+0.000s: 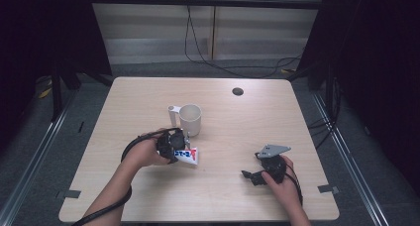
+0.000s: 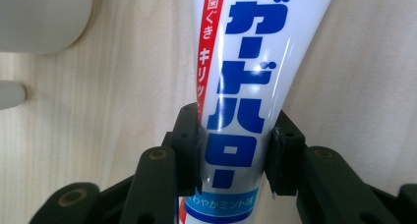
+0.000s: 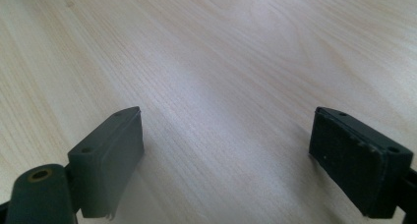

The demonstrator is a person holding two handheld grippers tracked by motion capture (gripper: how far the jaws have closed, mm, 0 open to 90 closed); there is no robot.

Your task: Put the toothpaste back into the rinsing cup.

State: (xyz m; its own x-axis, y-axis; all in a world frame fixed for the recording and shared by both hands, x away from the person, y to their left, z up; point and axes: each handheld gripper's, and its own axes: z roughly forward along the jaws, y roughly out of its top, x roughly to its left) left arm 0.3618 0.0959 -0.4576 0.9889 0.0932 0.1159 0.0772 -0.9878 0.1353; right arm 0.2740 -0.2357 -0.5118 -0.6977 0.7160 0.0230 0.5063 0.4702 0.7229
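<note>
A white toothpaste tube point(image 1: 188, 155) with blue lettering and a red stripe lies flat on the wooden table point(image 1: 237, 132), just in front of a white mug point(image 1: 190, 119). My left gripper point(image 1: 179, 149) comes at it from the left and is shut on it. In the left gripper view the two black pads press the sides of the tube point(image 2: 251, 62) near its lower end, at my left gripper point(image 2: 236, 153). My right gripper point(image 1: 251, 176) rests low at the front right of the table. Its jaws stand wide apart over bare wood, at my right gripper point(image 3: 226, 160), holding nothing.
A white handle-like piece point(image 1: 172, 116) stands at the mug's left side. A dark round cable hole point(image 1: 237, 91) sits near the far edge of the table. Cables trail from both grippers toward the person. Dark curtains flank the table.
</note>
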